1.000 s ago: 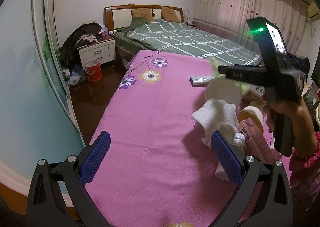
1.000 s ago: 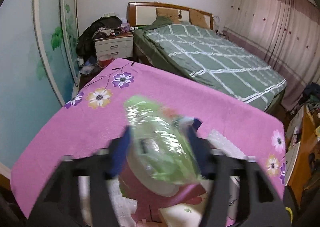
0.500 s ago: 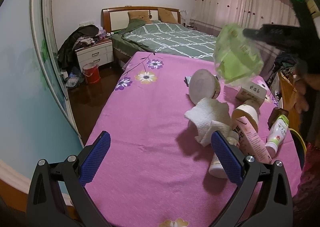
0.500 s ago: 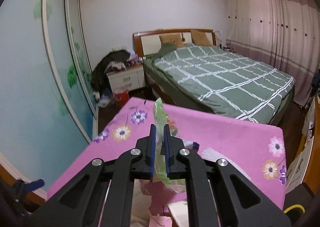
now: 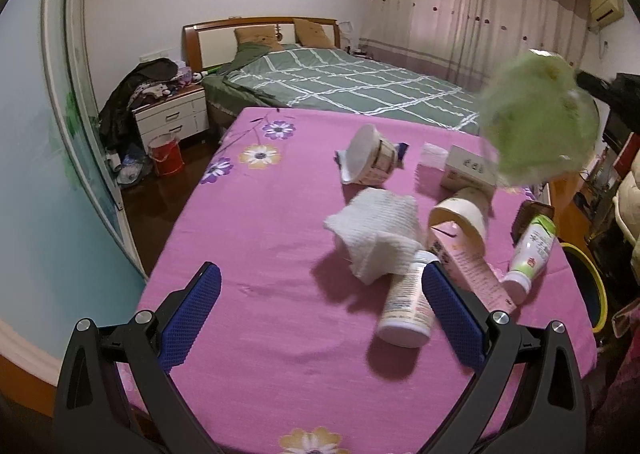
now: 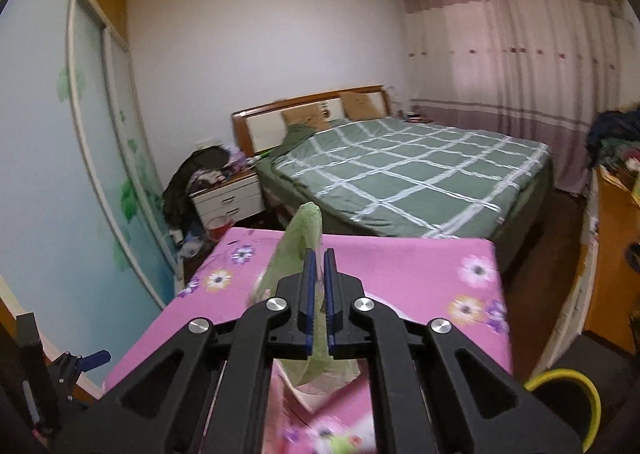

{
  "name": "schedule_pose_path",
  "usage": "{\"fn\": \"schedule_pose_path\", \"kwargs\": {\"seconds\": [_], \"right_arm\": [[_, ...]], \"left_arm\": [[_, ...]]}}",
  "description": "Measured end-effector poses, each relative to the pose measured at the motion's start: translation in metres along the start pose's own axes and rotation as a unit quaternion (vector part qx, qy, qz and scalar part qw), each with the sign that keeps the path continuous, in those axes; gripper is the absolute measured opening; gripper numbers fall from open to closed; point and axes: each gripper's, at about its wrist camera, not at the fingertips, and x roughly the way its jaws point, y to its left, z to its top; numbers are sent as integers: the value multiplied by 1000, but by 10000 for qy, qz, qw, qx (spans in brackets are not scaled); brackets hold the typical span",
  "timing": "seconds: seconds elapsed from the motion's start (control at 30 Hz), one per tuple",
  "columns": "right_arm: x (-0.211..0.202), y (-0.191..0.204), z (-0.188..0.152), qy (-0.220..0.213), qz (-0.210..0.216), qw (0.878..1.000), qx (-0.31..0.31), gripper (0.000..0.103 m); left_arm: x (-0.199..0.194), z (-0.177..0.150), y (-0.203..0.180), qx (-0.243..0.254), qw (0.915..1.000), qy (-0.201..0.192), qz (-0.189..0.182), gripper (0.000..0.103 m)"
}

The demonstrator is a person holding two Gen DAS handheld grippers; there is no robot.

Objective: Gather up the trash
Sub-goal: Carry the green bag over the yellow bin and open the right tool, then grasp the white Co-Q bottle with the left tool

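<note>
My left camera is looking down close over the pink bedspread; my right is riding higher, seemingly near its right edge; both are facing the green bed beyond.

pink cloth bare at left, white towel, bottles (toppled) crowding right

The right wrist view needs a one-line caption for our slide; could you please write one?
Right gripper shut on a green plastic wrapper, held above the pink flowered tabletop.
</note>
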Motion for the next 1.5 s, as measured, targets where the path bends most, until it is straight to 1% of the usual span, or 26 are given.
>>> {"fn": "schedule_pose_path", "kwargs": {"seconds": [0.17, 0.23, 0.37, 0.53, 0.63, 0.77, 0.83, 0.93, 1.03, 1.17, 1.27, 1.37, 1.43, 1.5], "right_arm": [[-46, -56, -21, -98, -588, 9976, 356, 4], [-66, -82, -33, -120, -938, 9940, 547, 4], [-91, -127, -55, -67, -1478, 9849, 898, 4], [-110, -174, -79, -43, -2084, 9704, 1221, 4], [-108, -201, -91, 56, -2246, 9638, 1435, 4], [-97, -213, -113, 334, -2186, 9624, 1577, 4], [-88, -211, -128, 531, -2058, 9638, 1608, 4], [-79, -205, -140, 705, -1900, 9651, 1658, 4], [-73, -195, -144, 768, -1763, 9674, 1648, 4], [-68, -179, -147, 842, -1598, 9716, 1528, 6], [-65, -171, -146, 881, -1514, 9739, 1443, 7], [-62, -168, -146, 907, -1467, 9746, 1432, 10], [-60, -166, -147, 932, -1452, 9746, 1426, 11], [-58, -165, -148, 965, -1437, 9745, 1425, 11]], "left_arm": [[1, -2, -23, 161, 9998, 13, -122, 99], [2, -2, -30, 215, 9996, 31, -181, 99], [7, -5, -45, 333, 9990, 100, -277, 99], [11, -7, -62, 447, 9983, 172, -340, 99], [11, -9, -68, 507, 9979, 184, -356, 99], [11, -9, -71, 548, 9978, 204, -328, 99], [12, -8, -72, 559, 9977, 206, -314, 99], [15, -9, -72, 594, 9975, 227, -317, 99], [23, -14, -73, 698, 9967, 277, -297, 99], [40, -19, -62, 743, 9962, 373, -263, 99], [53, -19, -57, 788, 9950, 482, -380, 99], [70, -22, -58, 973, 9906, 716, -643, 99], [81, -22, -61, 1055, 9887, 826, -673, 98], [89, -23, -62, 1040, 9877, 916, -723, 89]]}}
